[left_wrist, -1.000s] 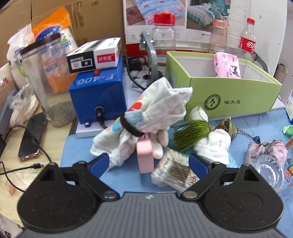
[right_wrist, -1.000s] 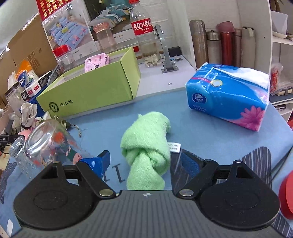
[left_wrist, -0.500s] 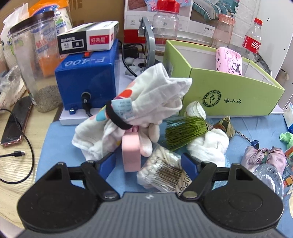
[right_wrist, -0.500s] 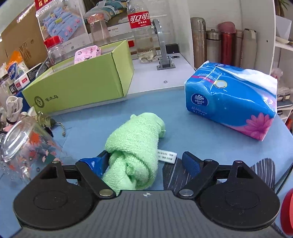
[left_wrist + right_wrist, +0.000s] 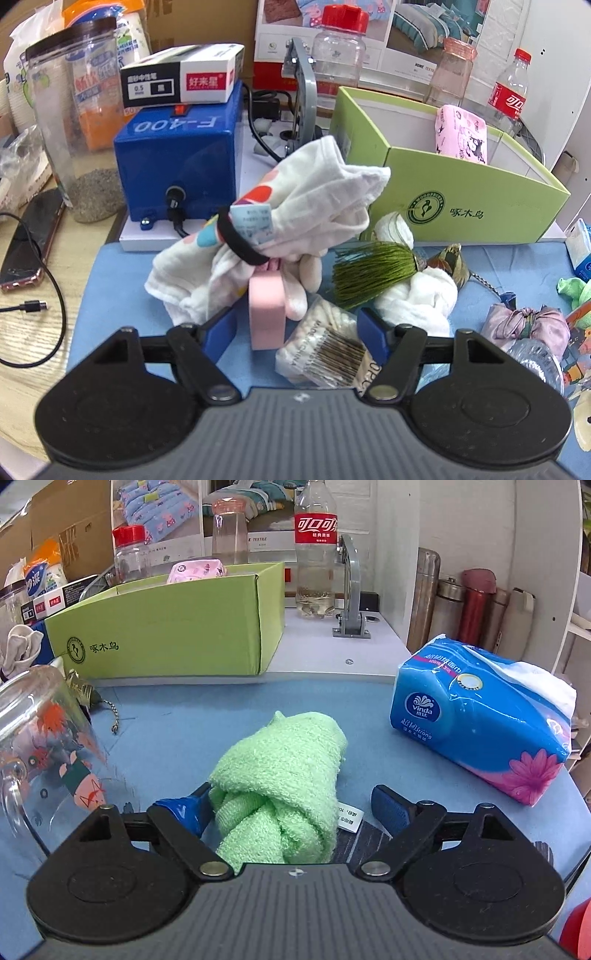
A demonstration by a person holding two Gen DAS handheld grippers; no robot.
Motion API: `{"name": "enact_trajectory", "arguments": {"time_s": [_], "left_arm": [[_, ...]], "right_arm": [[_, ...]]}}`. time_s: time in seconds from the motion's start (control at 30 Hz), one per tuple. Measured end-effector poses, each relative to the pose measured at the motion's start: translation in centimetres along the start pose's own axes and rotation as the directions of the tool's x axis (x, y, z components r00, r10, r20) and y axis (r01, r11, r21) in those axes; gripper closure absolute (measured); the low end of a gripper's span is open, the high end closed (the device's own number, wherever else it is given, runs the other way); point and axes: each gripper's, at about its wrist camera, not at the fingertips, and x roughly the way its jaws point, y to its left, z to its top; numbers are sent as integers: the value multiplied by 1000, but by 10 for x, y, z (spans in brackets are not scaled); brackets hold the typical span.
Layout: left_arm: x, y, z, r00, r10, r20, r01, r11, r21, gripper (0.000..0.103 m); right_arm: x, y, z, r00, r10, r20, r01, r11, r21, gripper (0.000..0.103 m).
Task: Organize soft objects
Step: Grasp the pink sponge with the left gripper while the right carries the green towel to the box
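Note:
A white cloth bundle [image 5: 295,210] with coloured dots, tied by a black band, leans over a pink block [image 5: 266,314] on the blue mat. My left gripper [image 5: 297,328] is closing, with the pink block and a cotton swab pack [image 5: 325,350] between its fingers; the pads press on nothing. A white knotted cloth [image 5: 417,295] lies beside a green tassel [image 5: 373,273]. In the right wrist view a knotted green towel [image 5: 284,768] lies between the fingers of my right gripper [image 5: 286,806], whose jaws are opening. The left finger touches the towel and the right one stands apart.
A green cardboard box [image 5: 166,627] at the back holds a pink pouch [image 5: 195,570]. A blue tissue pack [image 5: 480,720] lies to the right, a tipped glass mug [image 5: 44,757] to the left. A blue machine [image 5: 177,155], a jar and bottles crowd the rear.
My left gripper's fingers have drawn closer together around the pink block and swab pack. My right gripper has come down over the green towel and rolled level, and its fingers have spread a little.

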Motion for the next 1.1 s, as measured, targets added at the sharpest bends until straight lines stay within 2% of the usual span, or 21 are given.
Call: {"name": "enact_trajectory", "arguments": {"time_s": [0.13, 0.17, 0.4, 0.43, 0.47, 0.5, 0.53, 0.57, 0.6, 0.67, 0.7, 0.77, 0.97, 1.1], "left_arm": [[0, 3, 1, 1000, 19, -2, -19, 1000, -9, 35], [0, 6, 1, 1000, 19, -3, -19, 1000, -19, 39], [-2, 18, 4, 1000, -4, -1, 4, 996, -92, 42], [-3, 18, 4, 1000, -5, 0, 5, 995, -99, 46], [-3, 19, 3, 1000, -4, 0, 4, 994, -113, 59], [-3, 21, 3, 1000, -14, -2, 13, 991, -134, 82], [-5, 24, 2, 1000, -31, -3, 30, 987, -161, 87], [-7, 26, 1, 999, -36, 4, 36, 984, -176, 87], [-9, 26, 0, 999, -36, 11, 38, 983, -178, 87], [-18, 28, -3, 999, -41, 28, 45, 981, -190, 88], [-25, 30, -4, 998, -55, 40, 62, 977, -202, 91], [-42, 33, -5, 993, -92, 71, 106, 971, -216, 91], [-101, 29, -6, 979, -116, 166, 142, 978, -150, 91], [-113, 18, 6, 968, -166, 190, 191, 974, -119, 91]], "right_arm": [[-1, 3, 1, 1000, -14, -5, 14, 1000, 11, 25], [-1, 3, 1, 1000, -13, -10, 13, 1000, 17, 26], [-3, 1, 0, 1000, 9, -2, -9, 999, 35, 27], [-3, 1, -1, 1000, 12, 0, -12, 999, 31, 28], [-4, 1, -2, 1000, 19, 6, -20, 999, 33, 30], [-6, 0, -3, 999, 30, 17, -31, 999, 43, 36], [-8, -2, -4, 999, 44, 32, -45, 997, 55, 44], [-10, -5, -4, 997, 64, 47, -67, 995, 72, 78], [-12, -10, -5, 995, 86, 50, -91, 990, 109, 82], [-14, -14, -6, 993, 110, 52, -116, 985, 130, 86], [-18, -13, -7, 992, 113, 56, -119, 985, 125, 86], [-29, -13, -6, 988, 130, 80, -140, 982, 125, 86], [-73, -8, 6, 966, 172, 195, -196, 975, 108, 86], [-87, 0, 24, 942, 214, 257, -241, 968, 75, 86]]}}
